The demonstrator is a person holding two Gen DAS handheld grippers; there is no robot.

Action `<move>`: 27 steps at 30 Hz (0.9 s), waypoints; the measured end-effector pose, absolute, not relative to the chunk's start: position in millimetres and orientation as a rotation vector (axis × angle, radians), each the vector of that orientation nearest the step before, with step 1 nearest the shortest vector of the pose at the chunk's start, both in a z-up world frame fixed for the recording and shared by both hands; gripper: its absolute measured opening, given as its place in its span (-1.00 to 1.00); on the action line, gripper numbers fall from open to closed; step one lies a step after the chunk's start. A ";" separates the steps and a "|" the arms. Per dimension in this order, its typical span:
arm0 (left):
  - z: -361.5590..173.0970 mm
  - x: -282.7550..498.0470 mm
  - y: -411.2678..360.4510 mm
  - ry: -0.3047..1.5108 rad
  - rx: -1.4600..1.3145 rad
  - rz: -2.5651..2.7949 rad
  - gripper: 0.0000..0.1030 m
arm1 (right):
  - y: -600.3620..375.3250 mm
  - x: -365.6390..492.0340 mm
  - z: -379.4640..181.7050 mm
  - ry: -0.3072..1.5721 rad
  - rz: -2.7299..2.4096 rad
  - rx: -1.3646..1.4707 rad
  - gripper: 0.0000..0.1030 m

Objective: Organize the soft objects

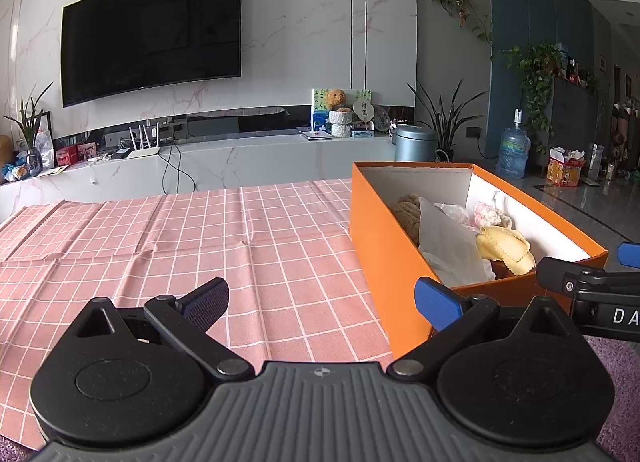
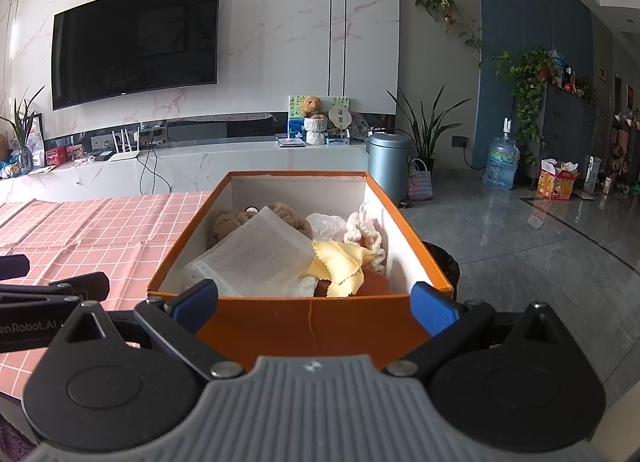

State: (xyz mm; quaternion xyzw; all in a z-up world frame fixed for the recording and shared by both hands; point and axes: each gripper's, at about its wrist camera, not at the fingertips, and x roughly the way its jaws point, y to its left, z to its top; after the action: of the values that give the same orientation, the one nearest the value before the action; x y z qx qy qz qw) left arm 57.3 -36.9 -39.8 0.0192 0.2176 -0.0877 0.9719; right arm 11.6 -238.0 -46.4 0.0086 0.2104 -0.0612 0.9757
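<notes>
Both grippers, left (image 1: 322,302) and right (image 2: 316,302), are hovering spread, empty; box (image 2: 312,326) looking filled, sorting seems finished, withdrawing likely next.

Left gripper (image 1: 322,302), right gripper (image 2: 314,302), black linkage arms, blue finger pads (image 1: 436,300), ribbed grey housing (image 2: 316,414), silver pivot screws (image 1: 229,366), white lettering

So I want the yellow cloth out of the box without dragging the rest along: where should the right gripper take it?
Probably its raised zigzag edge, from above. The yellow cloth lies crumpled on top of the pile in the orange box, so that loose fold stands clear. The right gripper is open and faces it.
</notes>
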 end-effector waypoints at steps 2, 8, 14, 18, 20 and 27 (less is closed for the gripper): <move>-40.0 57.0 -36.9 0.439 0.040 -0.177 1.00 | -238.3 11.6 -46.2 0.424 -0.123 0.017 0.95; -39.8 57.0 -37.0 0.440 0.039 -0.178 1.00 | -238.1 12.4 -47.8 0.424 -0.120 0.014 0.95; -40.3 57.2 -37.2 0.444 0.041 -0.178 1.00 | -238.2 12.7 -48.4 0.425 -0.121 0.015 0.95; -40.3 57.2 -37.1 0.444 0.041 -0.178 1.00 | -238.3 12.7 -48.5 0.426 -0.121 0.015 0.95; -40.7 56.5 -37.0 0.446 0.042 -0.178 1.00 | -238.3 12.9 -48.7 0.426 -0.120 0.014 0.95; -40.7 56.3 -36.9 0.447 0.041 -0.177 1.00 | -238.9 13.2 -50.0 0.429 -0.120 0.016 0.95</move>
State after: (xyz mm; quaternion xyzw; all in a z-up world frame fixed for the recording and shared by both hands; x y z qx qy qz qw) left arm 56.3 -36.9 -40.7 0.0203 0.2211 -0.0878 0.9711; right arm 13.2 -238.9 -50.0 0.0082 0.2129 -0.0594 0.9752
